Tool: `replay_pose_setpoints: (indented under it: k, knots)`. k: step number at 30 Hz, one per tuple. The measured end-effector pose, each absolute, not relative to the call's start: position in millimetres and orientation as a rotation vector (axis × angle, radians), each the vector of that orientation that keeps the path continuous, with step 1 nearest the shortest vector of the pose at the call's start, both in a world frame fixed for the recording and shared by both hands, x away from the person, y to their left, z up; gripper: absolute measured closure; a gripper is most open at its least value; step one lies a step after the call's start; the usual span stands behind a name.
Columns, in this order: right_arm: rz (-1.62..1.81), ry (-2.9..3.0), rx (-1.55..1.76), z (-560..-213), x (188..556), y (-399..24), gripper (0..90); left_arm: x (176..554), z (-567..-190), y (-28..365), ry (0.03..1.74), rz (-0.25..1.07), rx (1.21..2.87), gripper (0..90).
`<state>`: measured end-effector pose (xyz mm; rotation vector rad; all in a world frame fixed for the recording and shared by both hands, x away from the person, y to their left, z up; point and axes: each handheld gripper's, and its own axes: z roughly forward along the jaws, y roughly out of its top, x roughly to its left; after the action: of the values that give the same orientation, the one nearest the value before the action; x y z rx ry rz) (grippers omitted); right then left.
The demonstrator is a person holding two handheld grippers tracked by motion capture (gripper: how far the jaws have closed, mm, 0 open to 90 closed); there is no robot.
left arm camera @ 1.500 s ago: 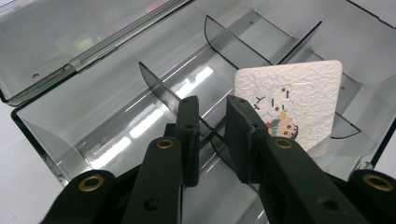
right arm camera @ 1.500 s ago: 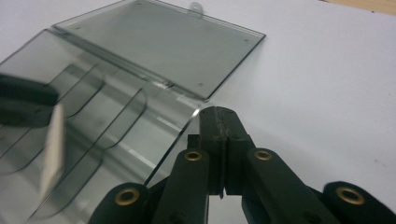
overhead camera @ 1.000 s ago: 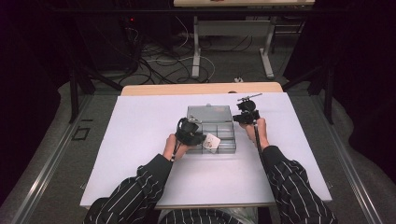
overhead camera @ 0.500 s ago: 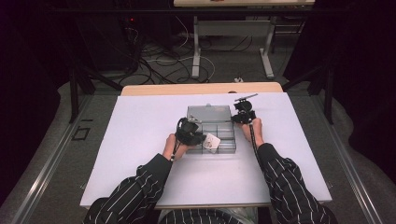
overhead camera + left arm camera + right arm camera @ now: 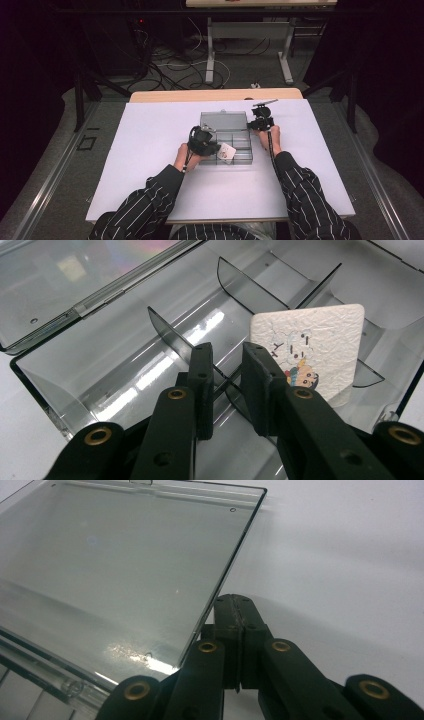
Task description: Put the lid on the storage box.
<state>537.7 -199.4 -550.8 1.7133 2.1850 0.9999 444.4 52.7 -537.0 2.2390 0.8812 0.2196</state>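
Since a second ago our right gripper point(image 5: 261, 123) has edged slightly leftwards, closer to the lid's side edge, while our left gripper point(image 5: 204, 142) has kept its place over the clear grey plastic compartment box point(image 5: 242, 158).

We take that box as our landmark on the white table top point(image 5: 150, 150). Nearest to us, at the box's front left, the left gripper leans in over the near compartments. In the left gripper view its two black jaws point(image 5: 231, 382) stand a narrow gap apart with one of the box's thin smoky dividers point(image 5: 170, 332) running up between them; whether the pads press on the divider we cannot tell.

Just beyond those jaws, inside the box, a white rounded-square paper card with a small coloured cartoon print point(image 5: 312, 352) leans tilted across dividers towards the box's right side. From above the same card point(image 5: 227, 152) shows in the front row, just right of the left gripper.

Farther back the box's transparent lid point(image 5: 223, 120) lies open, hinged at the rear edge. Beside the lid's right edge, on the bare table, sits the right gripper; in its own view the jaws point(image 5: 242, 630) are pressed together with nothing between them, just beside the lid's edge point(image 5: 220, 580).
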Motion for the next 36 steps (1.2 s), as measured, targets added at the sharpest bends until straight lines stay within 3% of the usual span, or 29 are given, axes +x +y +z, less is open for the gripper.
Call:
replay_pose_setpoints:
  k: [36]
  knots:
    - [1.136,2.085,1.593,-517.7,536.2,-203.1,90.0,443.5,-536.6,52.4,0.878,0.227,2.247,76.3]
